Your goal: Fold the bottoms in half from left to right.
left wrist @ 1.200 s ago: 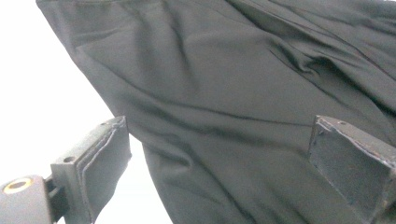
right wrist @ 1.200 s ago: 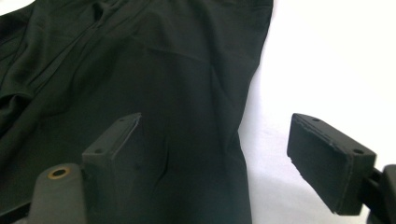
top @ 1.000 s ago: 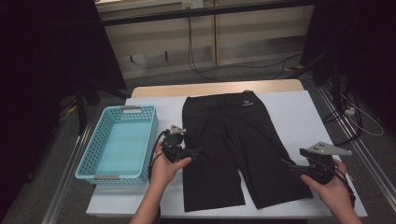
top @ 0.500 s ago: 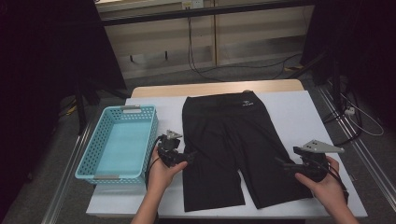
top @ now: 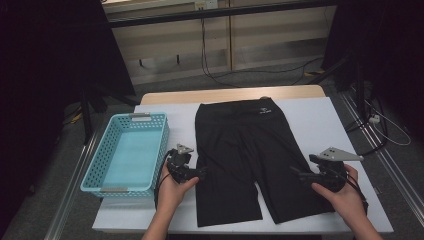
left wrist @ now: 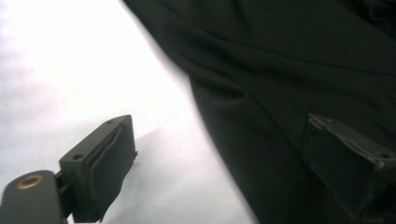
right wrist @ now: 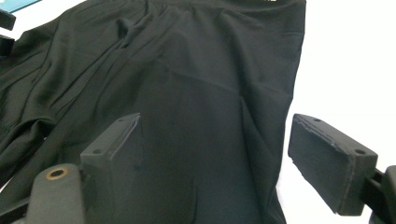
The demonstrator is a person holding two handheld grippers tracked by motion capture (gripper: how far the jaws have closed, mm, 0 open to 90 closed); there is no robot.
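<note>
A white table (top: 320, 125) carries everything, and a pair of black shorts (top: 250, 150) lies flat across its middle, waistband at the far edge and both legs running toward the person. Taking the shorts as the landmark, a light blue plastic basket (top: 127, 152) stands just beside their left edge, on the table's left end.

The right gripper (top: 300, 176) sits at the outer edge of the shorts' right leg, near the hem, held in the person's right hand (top: 345, 197). In the right gripper view its jaws stand wide apart, one over the black cloth and one over the bare table beyond the leg's edge, with nothing pinched between them.

The left gripper (top: 200, 173) rests at the outer edge of the shorts' left leg, between shorts and basket, in the left hand (top: 172, 187). Its jaws have just been closing a little, yet they are wide apart, straddling the cloth's edge without clamping it.
</note>
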